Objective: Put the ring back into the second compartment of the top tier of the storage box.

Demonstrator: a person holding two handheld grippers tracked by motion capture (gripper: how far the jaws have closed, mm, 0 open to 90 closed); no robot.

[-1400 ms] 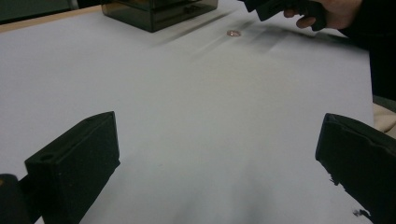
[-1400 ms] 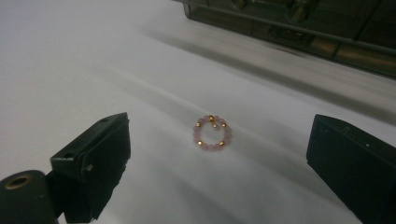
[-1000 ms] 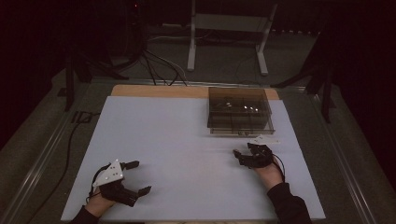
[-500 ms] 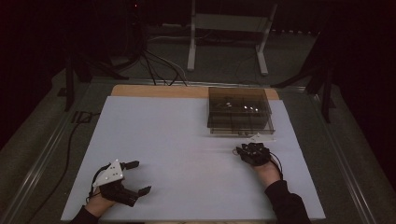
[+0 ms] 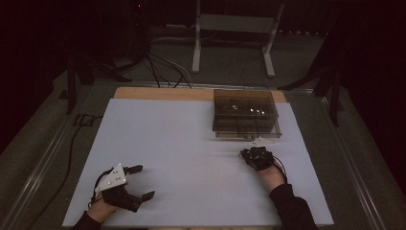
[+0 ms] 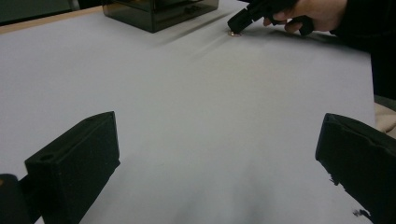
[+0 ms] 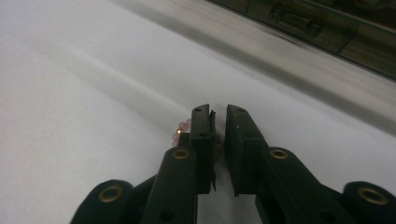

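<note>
Right gripper [image 7: 218,122], jaws just closed on small pink-and-gold beads [image 7: 182,130] peeking beside its tip, risks dropping them; left gripper [image 6: 219,154] gapes idle.

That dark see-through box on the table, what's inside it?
Through the tinted walls of the box, dividers and a few small shiny bits show. What they are is too dim to tell, and the lower compartments are hidden.

White table [image 5: 191,143], smoked box [image 5: 245,113], pink beads [image 7: 181,131]
</note>
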